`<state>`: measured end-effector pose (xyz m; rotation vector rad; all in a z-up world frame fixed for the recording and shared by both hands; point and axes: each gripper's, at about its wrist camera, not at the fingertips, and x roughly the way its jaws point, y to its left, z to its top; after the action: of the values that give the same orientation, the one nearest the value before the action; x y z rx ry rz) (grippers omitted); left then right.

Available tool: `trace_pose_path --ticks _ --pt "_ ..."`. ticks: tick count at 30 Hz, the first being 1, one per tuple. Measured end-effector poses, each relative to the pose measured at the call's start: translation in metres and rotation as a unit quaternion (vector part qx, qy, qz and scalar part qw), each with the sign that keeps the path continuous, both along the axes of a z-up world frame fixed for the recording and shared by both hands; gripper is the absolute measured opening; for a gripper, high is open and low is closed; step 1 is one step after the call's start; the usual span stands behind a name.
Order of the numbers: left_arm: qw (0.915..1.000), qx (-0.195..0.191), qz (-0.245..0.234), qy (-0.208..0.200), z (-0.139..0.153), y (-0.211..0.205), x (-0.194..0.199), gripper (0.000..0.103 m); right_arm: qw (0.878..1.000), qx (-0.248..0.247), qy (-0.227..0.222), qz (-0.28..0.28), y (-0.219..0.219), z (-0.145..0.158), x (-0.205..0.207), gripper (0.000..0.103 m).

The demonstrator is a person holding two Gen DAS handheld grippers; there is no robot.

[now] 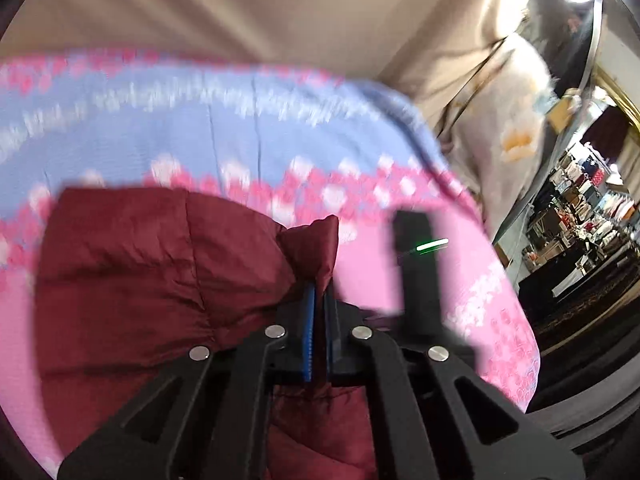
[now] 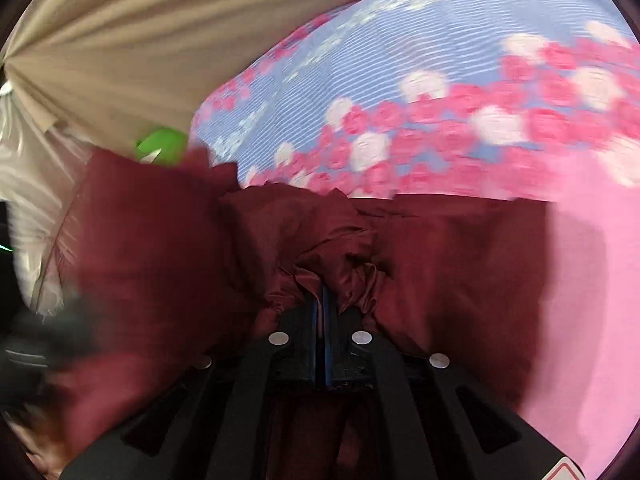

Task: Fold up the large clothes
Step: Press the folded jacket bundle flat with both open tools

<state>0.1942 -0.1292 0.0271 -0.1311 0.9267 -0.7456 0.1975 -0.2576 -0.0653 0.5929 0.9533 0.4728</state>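
A dark red padded garment (image 1: 132, 264) lies on a bed covered by a pink and blue flowered sheet (image 1: 224, 128). My left gripper (image 1: 319, 292) is shut on a pinched fold of the garment, which sticks up between the blue pads. In the right wrist view my right gripper (image 2: 325, 300) is shut on a bunched edge of the same red garment (image 2: 448, 264), which spreads to both sides over the sheet (image 2: 420, 80). The other gripper shows as a black shape with a green light (image 1: 420, 256) in the left wrist view.
A beige curtain (image 1: 248, 8) hangs behind the bed and also shows in the right wrist view (image 2: 120, 40). A person in a light fleece (image 1: 508, 128) stands at the right. Cluttered shelves (image 1: 580, 208) lie beyond the bed's right edge. A green object (image 2: 160, 146) sits past the garment.
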Motion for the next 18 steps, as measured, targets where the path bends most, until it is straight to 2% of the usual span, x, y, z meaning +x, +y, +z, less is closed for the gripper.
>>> trace_pose_path --ticks 2,3,6,8,11,12,14,16,18 --pt "0.9996 -0.007 -0.007 0.025 -0.020 -0.005 0.004 0.003 0.999 -0.029 -0.005 -0.030 -0.021 0.008 -0.021 0.009" --pt "0.9994 -0.006 -0.010 0.033 -0.028 -0.009 0.005 0.003 0.997 -0.050 -0.009 -0.051 -0.035 0.013 -0.037 0.016" --pt "0.9996 0.013 -0.022 0.016 -0.038 -0.022 0.000 0.004 0.990 -0.088 -0.029 -0.105 -0.067 0.029 -0.081 0.016" --pt "0.9989 0.038 -0.026 -0.006 -0.047 -0.034 -0.004 0.007 0.989 -0.080 -0.039 -0.116 -0.076 0.037 -0.096 0.016" --pt "0.9979 0.054 -0.026 -0.026 -0.055 -0.040 -0.011 0.007 0.990 -0.063 -0.068 -0.105 -0.069 0.057 -0.103 0.016" --pt "0.9974 0.057 -0.024 -0.036 -0.053 -0.039 -0.015 0.010 0.991 -0.061 -0.077 -0.096 -0.062 0.064 -0.100 0.016" --pt "0.9978 0.051 -0.014 -0.041 -0.043 -0.028 -0.024 0.026 0.991 -0.067 -0.085 -0.084 -0.052 0.071 -0.091 0.017" --pt "0.9983 0.030 0.006 -0.050 -0.022 -0.003 -0.042 0.061 0.989 -0.095 -0.073 -0.087 -0.039 0.070 -0.077 0.019" --pt "0.9965 0.017 0.027 -0.078 -0.001 0.025 -0.063 0.071 0.989 -0.104 -0.064 -0.080 -0.030 0.066 -0.075 0.021"
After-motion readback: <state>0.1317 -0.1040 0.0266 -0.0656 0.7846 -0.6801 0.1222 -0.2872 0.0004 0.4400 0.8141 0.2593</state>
